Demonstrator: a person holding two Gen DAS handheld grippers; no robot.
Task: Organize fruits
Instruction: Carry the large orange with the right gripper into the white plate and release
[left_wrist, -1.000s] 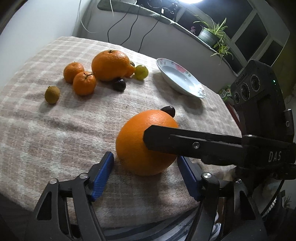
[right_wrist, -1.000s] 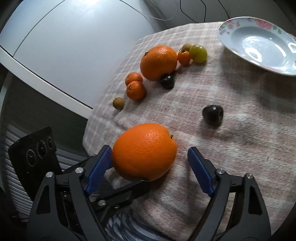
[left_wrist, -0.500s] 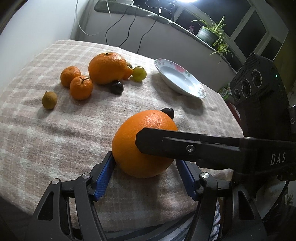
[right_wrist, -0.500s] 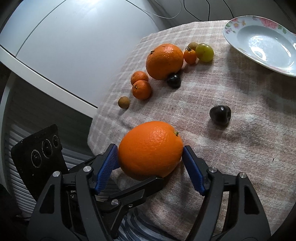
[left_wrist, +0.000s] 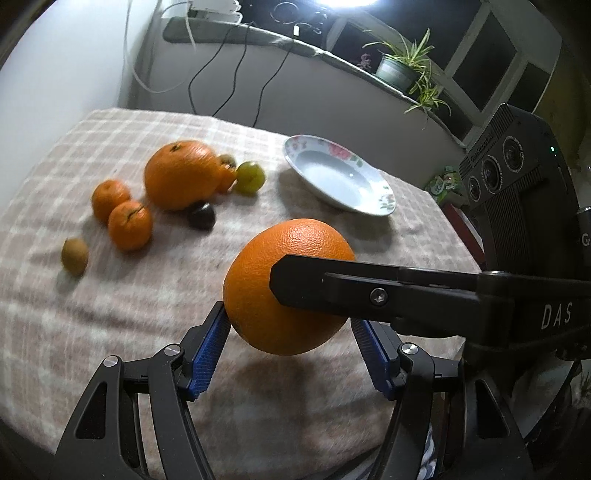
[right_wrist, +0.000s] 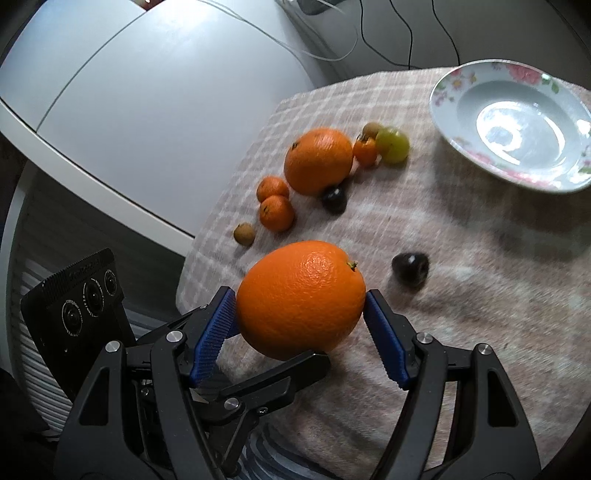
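At lower centre of both views, large orange (right_wrist: 301, 299) gripped between blue fingers (right_wrist: 216, 332) of right gripper (right_wrist: 301, 334) and left gripper (left_wrist: 286, 354), angled downward above plaid-clothed counter (left_wrist: 110, 314); plate (right_wrist: 517, 122) at upper right.

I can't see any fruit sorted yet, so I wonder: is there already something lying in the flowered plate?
No, the flowered plate shows only its bare, shiny white bowl, while every fruit lies on the checked cloth or sits between the grippers.

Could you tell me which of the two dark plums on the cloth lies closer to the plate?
The lone plum beside the held orange lies nearer the plate; the other plum sits against the big orange in the cluster.
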